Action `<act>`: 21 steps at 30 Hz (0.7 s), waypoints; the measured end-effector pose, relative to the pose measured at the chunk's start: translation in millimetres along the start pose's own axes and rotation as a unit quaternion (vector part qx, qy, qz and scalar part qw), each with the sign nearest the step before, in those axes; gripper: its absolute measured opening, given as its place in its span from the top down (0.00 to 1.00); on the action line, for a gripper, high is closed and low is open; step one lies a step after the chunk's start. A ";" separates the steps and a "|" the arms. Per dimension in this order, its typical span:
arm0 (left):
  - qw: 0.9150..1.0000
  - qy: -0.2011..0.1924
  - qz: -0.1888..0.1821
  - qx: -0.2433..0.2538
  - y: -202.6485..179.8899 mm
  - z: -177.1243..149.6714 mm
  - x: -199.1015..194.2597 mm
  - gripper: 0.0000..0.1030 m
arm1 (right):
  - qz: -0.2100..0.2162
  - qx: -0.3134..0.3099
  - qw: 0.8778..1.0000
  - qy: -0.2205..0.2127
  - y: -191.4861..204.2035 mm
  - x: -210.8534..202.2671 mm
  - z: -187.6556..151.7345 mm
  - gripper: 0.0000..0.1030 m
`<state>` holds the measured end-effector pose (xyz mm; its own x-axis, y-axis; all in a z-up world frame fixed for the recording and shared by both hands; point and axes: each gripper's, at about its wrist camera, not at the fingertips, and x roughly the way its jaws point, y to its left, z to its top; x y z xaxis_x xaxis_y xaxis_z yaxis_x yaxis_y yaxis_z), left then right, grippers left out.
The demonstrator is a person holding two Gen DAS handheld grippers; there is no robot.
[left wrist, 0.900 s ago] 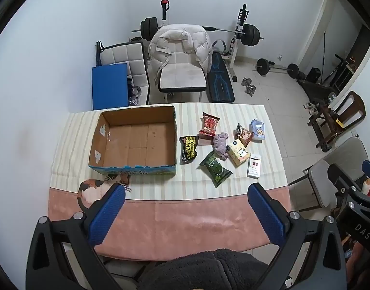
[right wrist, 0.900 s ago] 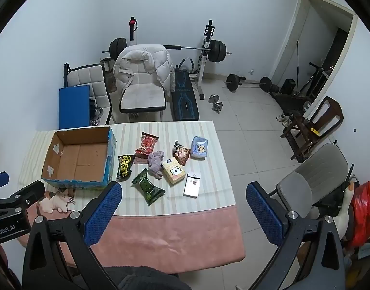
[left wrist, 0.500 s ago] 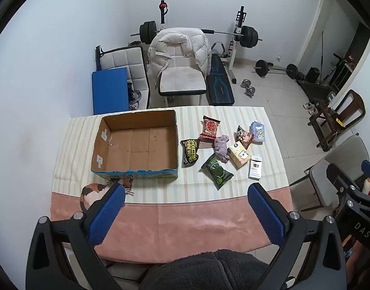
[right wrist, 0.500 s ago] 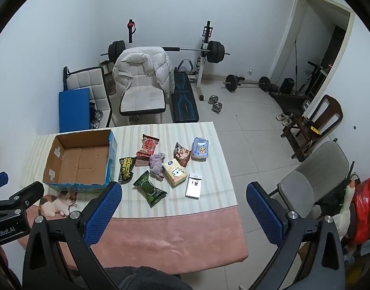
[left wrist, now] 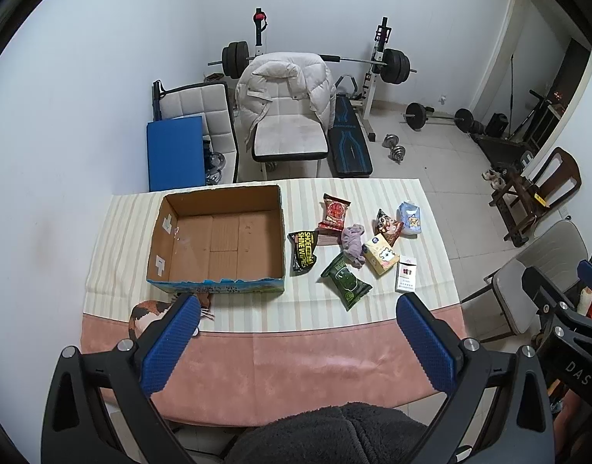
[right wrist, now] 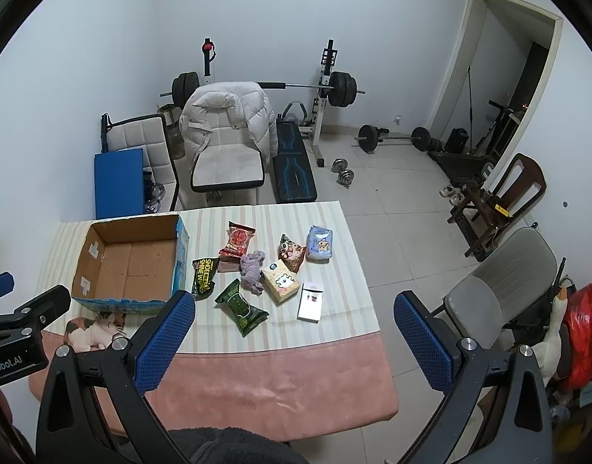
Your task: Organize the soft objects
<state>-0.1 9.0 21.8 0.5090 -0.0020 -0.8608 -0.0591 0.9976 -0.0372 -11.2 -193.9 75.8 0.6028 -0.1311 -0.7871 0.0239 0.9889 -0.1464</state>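
Cardboard box (left wrist: 218, 239) beside scattered snack packets (left wrist: 336, 214) (plush cat (right wrist: 93, 328) in front), each hand-held gripper (left wrist: 296, 332) (right wrist: 292, 332) wide, empty.

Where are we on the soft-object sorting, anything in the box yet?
Nothing looks done: the cardboard box is empty. Nothing is in hand; the left tongs and right tongs are both open, above the table's near edge. Left to do: the calico cat plush in front of the box and the purple plush among the snack packets both lie on the table.
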 end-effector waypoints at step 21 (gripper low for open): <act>1.000 0.000 -0.010 -0.001 -0.6 -2.9 -0.2 0.00 | 0.008 0.000 1.000 -0.009 -5.0 -12.0 -1.9 0.00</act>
<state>-2.7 8.2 20.6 0.5102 -0.0221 -0.8598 -0.0505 0.9972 -0.0556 -20.1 -197.4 84.9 0.6172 -0.1137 -0.7786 0.0140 0.9909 -0.1336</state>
